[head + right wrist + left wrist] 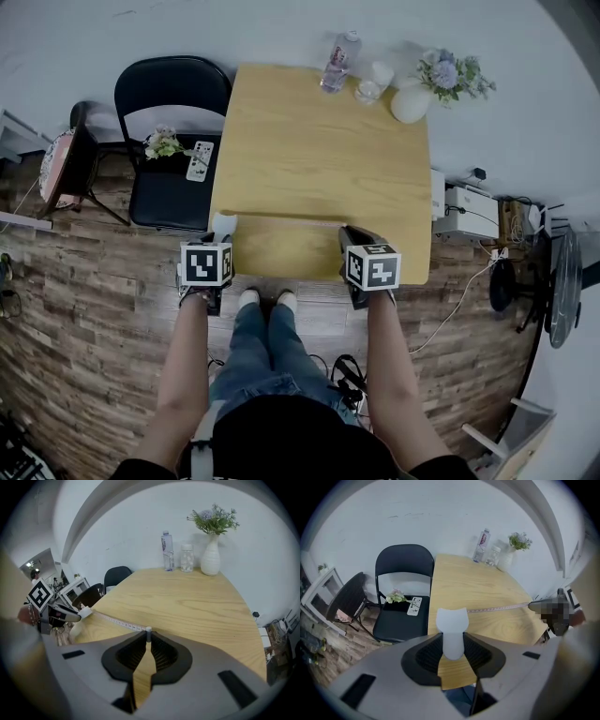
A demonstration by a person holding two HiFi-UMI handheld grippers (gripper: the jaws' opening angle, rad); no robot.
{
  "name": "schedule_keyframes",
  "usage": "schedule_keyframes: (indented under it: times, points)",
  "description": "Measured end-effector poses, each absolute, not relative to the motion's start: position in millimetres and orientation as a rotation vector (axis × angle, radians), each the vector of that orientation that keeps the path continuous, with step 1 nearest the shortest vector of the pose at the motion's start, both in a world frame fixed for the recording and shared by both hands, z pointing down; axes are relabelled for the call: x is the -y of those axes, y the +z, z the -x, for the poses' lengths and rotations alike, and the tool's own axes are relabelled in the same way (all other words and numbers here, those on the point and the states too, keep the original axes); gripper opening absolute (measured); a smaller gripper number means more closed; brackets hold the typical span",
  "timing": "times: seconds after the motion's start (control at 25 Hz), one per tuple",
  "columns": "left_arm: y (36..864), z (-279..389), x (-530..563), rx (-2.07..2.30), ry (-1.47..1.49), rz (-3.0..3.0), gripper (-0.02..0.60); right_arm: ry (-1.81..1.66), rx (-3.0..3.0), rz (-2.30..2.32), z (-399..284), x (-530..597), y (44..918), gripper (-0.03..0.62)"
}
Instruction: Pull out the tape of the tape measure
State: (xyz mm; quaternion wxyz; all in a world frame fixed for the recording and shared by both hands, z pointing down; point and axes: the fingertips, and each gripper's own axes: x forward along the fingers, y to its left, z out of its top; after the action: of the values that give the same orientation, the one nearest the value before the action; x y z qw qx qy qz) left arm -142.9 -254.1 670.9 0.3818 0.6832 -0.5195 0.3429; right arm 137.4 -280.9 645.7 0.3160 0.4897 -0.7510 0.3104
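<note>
One white plastic tape measure case [451, 625] is standing upright between the jaws of your left gripper [452, 639]. The jaws are pressing on its lower part from both sides and are standing partly apart around its width. From the case, a thin pale tape with printed marks [117, 621] is stretching in a straight line to your right gripper [148, 637]. That gripper's jaws are pinching almost together on the tape's small end tab. You are holding the case at the near left corner of the light wooden table [319, 141] and the tab toward its near right side, so the tape is running along the edge closest to you. Whether the tape is touching the tabletop cannot be told. At the table's far end, a clear plastic bottle [339, 62], a drinking glass [368, 89] and a white vase of flowers [412, 101] are standing close together. Left of the table, a black folding chair [173, 141] is carrying a white remote control [199, 161] and a small bunch of flowers [164, 143] on its seat.
</note>
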Motion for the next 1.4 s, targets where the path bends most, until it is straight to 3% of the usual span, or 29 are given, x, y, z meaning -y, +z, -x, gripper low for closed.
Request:
schedule_keyframes:
  times: [0.92,0.96,1.08,1.4]
  points:
    - [698.2,139.0,251.1,1.320,1.028,-1.744,0.144,0.801,1.857,-1.288,-140.8,282.5,683.1,0.044]
    - [697.4,139.8,251.3,1.319,1.038,-1.746,0.152,0.796,1.848,-1.292,-141.5,281.7,683.1,0.047]
    - [693.0,138.8,250.9,1.299,1.041,-1.756,0.295,0.812,1.843,-1.297,-142.1,276.9,680.8,0.170]
    - [671.7,144.4,258.9,1.337,0.991,-1.783,0.316,0.780,1.879,-1.316,-139.0,275.3,658.1,0.176]
